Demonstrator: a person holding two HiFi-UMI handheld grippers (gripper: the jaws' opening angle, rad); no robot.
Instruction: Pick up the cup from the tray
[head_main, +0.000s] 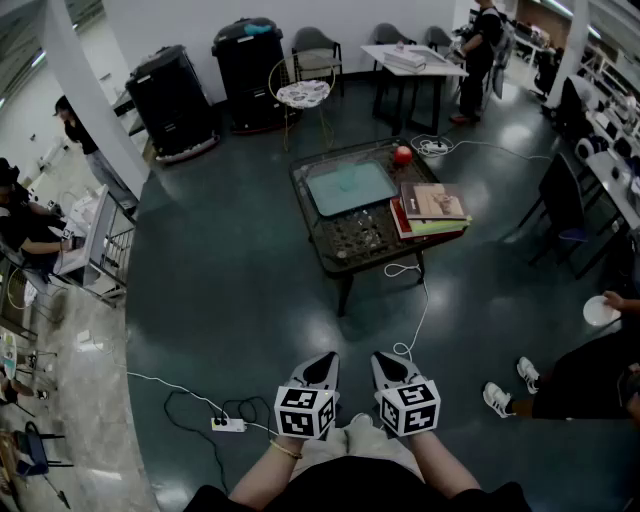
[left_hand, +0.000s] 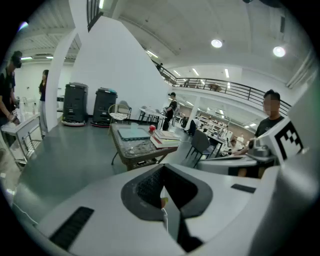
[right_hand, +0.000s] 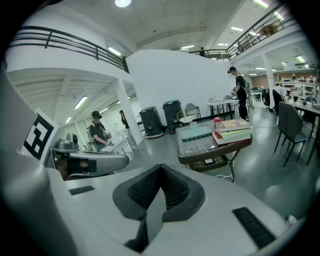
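Left gripper (head_main: 325, 365) and right gripper (head_main: 386, 364) sit side by side at the bottom centre of the head view, just above the person's knees, tips aimed up-frame toward the table (head_main: 318, 228). Left jaws are pressed together with nothing between them. Right jaws likewise meet, empty. Both are well apart from the table.

Table is mid-frame, dark top. Pale teal tray (head_main: 330, 200) lies on its upper-left part. Cup (right_hand: 192, 126) is a small translucent pale one standing on the tray's far edge in the right gripper view; it also shows as a faint bump in the left gripper view, but is too faint to pick out in the head view. Red ball (head_main: 402, 155) is at the table's upper-right corner, just beside the tray. Book stack (head_main: 432, 208) lies on the right side of the table, near the tray.

White cable (head_main: 412, 300) trails on the floor between table and grippers. Power strip (head_main: 228, 424) is on the floor at lower left of the grippers.
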